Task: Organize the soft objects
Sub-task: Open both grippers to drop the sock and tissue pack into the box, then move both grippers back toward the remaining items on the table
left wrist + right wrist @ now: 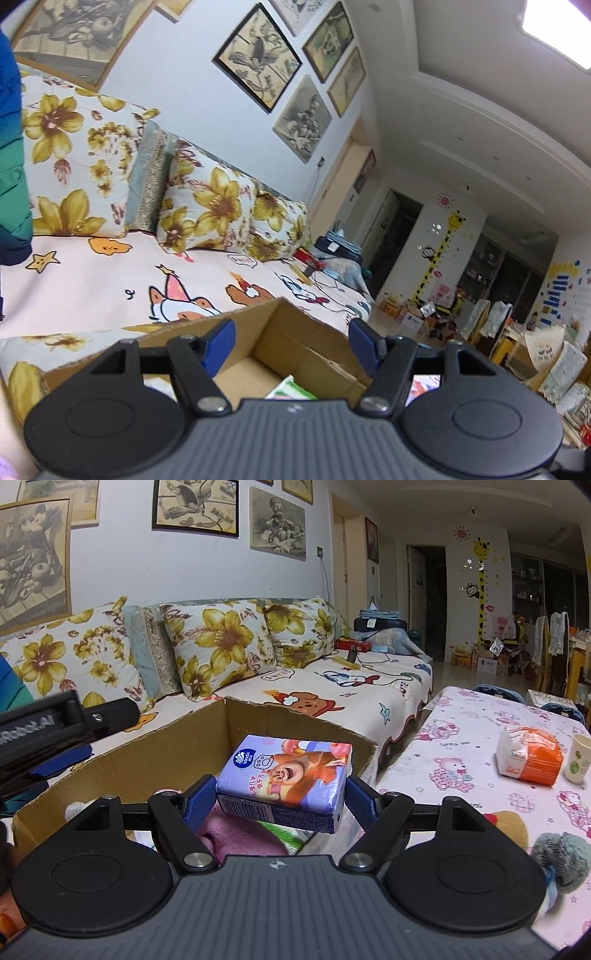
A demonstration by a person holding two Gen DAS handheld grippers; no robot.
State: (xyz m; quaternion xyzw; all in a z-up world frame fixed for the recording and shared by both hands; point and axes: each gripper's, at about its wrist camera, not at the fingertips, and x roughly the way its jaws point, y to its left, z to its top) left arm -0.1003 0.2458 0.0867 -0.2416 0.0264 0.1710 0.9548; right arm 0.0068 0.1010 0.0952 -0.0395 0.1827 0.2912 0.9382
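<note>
- Tissue pack (286, 781), purple with a cartoon bear, sits squarely between the blue pads (197, 800) of the right gripper (281, 797); both pads press its short ends, so the jaws pinch it, held above the cardboard box (155, 753).
- Below the held pack, inside the box, lie a pink soft thing (236, 836) and a green-and-white packet (291, 836).
- The left gripper (293, 341) has its jaws spread with nothing between them; beyond its tips is the box's far inner wall (295, 332), and just under them a green-and-white packet (291, 387).
- Right of the right jaws, well apart, an orange-and-white pack (532, 762) and a paper cup (578, 758) stand on the pink-print tablecloth (461, 746).
- A grey fuzzy toy (563, 860) lies close beside the right gripper's body.
- Behind the box runs a sofa (332, 694) with flowered cushions (221, 642).
</note>
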